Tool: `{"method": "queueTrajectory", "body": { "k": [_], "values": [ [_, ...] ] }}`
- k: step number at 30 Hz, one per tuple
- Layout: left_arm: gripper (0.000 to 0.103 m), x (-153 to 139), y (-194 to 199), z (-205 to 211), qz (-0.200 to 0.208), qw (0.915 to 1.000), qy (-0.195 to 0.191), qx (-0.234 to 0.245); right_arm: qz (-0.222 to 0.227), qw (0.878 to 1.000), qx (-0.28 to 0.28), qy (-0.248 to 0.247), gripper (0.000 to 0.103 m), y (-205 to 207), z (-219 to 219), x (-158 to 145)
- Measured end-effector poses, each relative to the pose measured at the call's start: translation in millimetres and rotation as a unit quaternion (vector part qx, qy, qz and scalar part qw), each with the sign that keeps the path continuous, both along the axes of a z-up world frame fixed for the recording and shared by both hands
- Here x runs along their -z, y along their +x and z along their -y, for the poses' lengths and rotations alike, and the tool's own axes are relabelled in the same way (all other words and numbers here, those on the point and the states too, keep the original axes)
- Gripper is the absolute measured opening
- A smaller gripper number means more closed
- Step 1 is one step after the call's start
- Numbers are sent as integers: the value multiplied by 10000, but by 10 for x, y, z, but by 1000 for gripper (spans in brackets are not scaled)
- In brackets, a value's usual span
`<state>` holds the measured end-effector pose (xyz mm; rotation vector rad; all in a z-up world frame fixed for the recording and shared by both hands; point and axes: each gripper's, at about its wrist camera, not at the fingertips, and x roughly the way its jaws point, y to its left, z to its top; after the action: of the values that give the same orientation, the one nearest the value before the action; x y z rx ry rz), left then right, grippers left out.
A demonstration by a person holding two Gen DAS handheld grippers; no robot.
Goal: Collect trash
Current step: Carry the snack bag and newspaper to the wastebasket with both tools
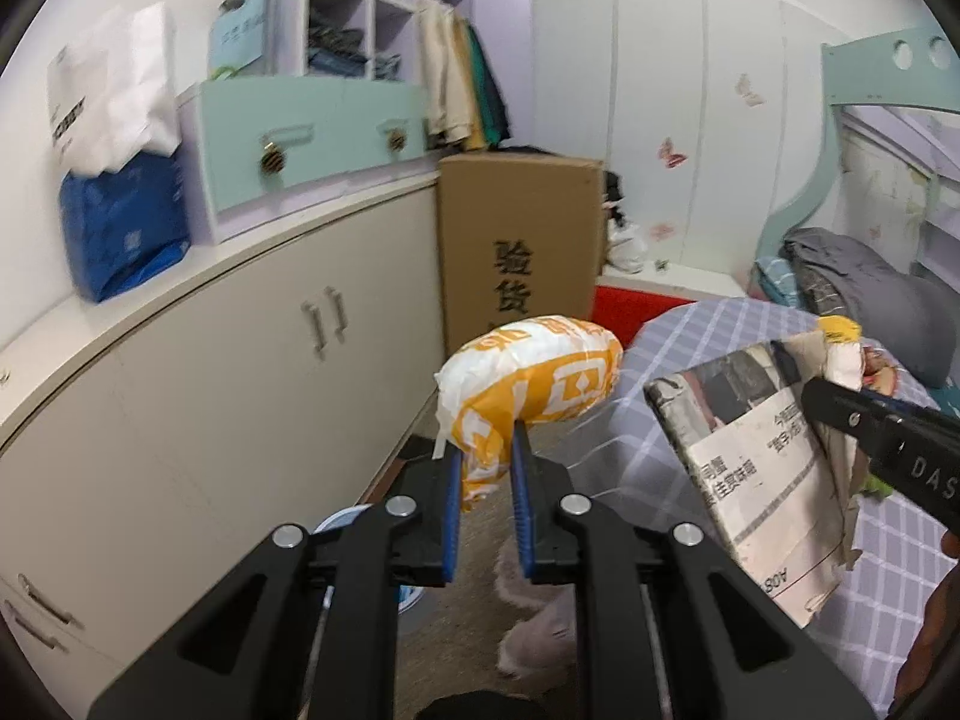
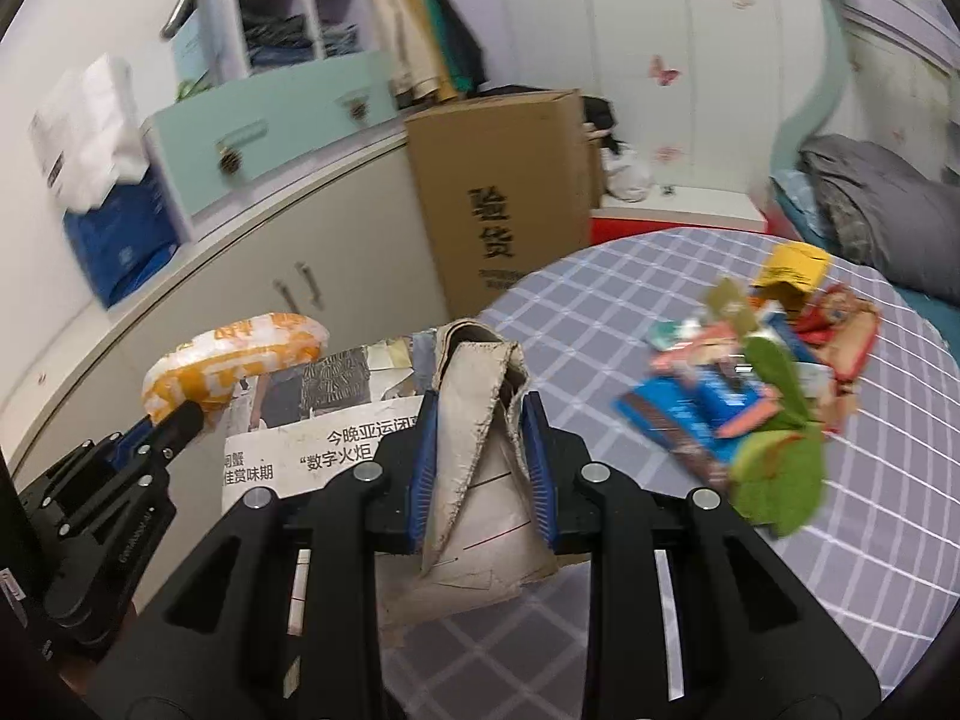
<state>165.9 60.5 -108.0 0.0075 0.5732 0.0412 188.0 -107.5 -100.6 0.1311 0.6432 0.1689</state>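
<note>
My left gripper (image 1: 486,450) is shut on an orange and white plastic bag (image 1: 534,372), puffed up and held in the air above the floor beside the bed. The same bag (image 2: 234,360) shows at the left of the right wrist view, with the left gripper (image 2: 192,414) under it. My right gripper (image 2: 477,414) is shut on a folded wad of torn cardboard and newspaper (image 2: 474,420). In the left wrist view that newspaper (image 1: 762,480) hangs at the right, with the right gripper's finger (image 1: 840,408) across it. A pile of wrappers and packets (image 2: 750,378) lies on the checked bedsheet (image 2: 600,312).
A tall brown carton (image 1: 516,240) stands between the cream cabinets (image 1: 240,372) and the bed. A blue package (image 1: 120,234) and mint drawers (image 1: 312,126) sit on the cabinet top. A grey quilt (image 2: 882,204) lies at the bed's far end. A slipper (image 1: 534,630) rests on the floor.
</note>
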Motion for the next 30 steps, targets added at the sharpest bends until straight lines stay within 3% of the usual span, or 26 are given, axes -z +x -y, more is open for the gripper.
{"method": "queueTrajectory", "body": {
  "k": [11, 17, 25, 30],
  "values": [
    [14, 360, 3, -1142, -423, 9953, -130, -857, -278, 9944, -981, -275, 27, 242, -1279, 311],
    [14, 627, 28, -1603, -756, 9891, -150, -1254, -634, 9878, -1372, -365, 27, 406, -1810, 686],
    [14, 1104, 237, -2005, -1357, 9781, -156, -1571, -1029, 9814, -1518, -571, 27, 670, -2165, 1185],
    [14, 1329, 603, -2109, -1600, 9743, -290, -1559, -1122, 9821, -1374, -628, 27, 881, -2210, 1394]
  ]
}}
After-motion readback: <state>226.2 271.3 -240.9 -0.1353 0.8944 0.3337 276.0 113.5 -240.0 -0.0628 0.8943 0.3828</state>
